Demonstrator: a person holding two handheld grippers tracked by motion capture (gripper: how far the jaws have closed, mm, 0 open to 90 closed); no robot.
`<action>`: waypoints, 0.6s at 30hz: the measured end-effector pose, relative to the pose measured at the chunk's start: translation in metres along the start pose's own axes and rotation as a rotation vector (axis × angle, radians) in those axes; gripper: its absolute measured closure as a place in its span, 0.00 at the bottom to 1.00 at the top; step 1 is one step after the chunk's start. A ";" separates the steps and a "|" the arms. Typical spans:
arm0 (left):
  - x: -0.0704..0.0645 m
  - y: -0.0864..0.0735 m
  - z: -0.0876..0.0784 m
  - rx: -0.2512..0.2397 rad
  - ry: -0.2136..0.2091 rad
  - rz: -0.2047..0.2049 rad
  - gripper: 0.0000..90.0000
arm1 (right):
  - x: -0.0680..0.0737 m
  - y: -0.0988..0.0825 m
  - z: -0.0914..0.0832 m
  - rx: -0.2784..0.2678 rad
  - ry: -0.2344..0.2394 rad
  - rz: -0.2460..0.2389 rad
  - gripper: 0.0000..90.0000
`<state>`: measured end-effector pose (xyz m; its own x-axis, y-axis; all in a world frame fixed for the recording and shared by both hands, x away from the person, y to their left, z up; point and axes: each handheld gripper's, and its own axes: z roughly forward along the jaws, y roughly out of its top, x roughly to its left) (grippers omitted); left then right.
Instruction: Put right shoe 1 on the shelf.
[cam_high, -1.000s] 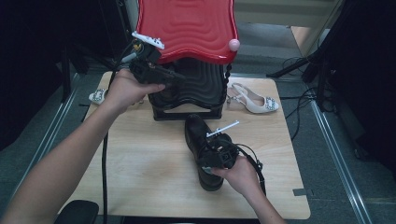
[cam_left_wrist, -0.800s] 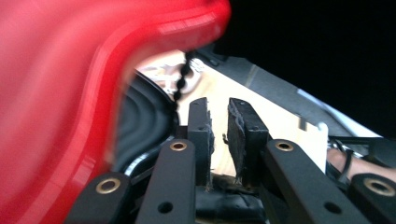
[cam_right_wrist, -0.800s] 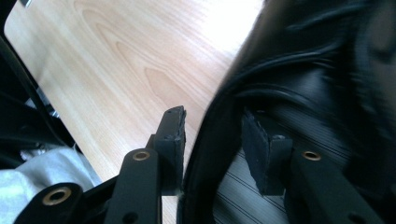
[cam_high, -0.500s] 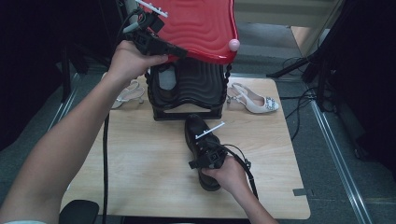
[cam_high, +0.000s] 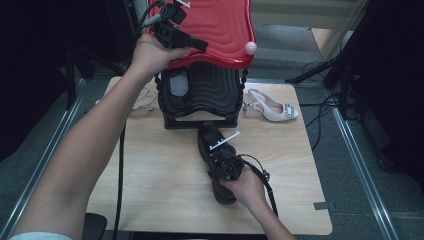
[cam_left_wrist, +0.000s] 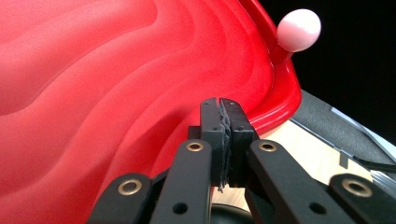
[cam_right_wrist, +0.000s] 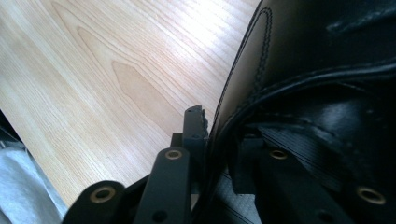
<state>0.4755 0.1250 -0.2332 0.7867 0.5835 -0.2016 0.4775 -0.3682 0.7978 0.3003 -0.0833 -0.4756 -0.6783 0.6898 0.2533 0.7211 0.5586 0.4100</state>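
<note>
left gripper (cam_high: 197, 45) is jaws together, nothing between them, pressed up against the red lid (cam_high: 210, 25) at the far side. reads as propping the lid open so the black bin (cam_high: 200, 95) under it stays accessible.

right gripper (cam_high: 220, 160) is clamped on the collar of the black shoe (cam_high: 212, 145), one jaw outside the leather, one inside the opening; jaws have just been closing onto it. the shoe lies on the table (cam_high: 165, 185) just near of the bin mouth, toe pointing at it, so likely lined up to go in.

white sandals (cam_high: 272, 106) sit right of the bin, another at its left, well apart from both tools.
</note>
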 end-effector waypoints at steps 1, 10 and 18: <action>0.000 0.001 0.001 0.003 0.003 0.001 0.99 | -0.002 -0.001 -0.003 -0.010 0.006 0.002 0.92; 0.003 0.002 0.006 0.018 0.017 -0.021 0.98 | -0.017 -0.005 -0.025 -0.069 0.053 0.040 0.94; 0.005 0.003 0.006 0.023 0.004 -0.044 0.97 | -0.040 -0.009 -0.050 -0.130 0.110 0.093 0.97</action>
<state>0.4832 0.1221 -0.2353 0.7632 0.6023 -0.2341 0.5207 -0.3587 0.7747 0.3142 -0.1391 -0.4453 -0.6262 0.6773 0.3863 0.7617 0.4255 0.4887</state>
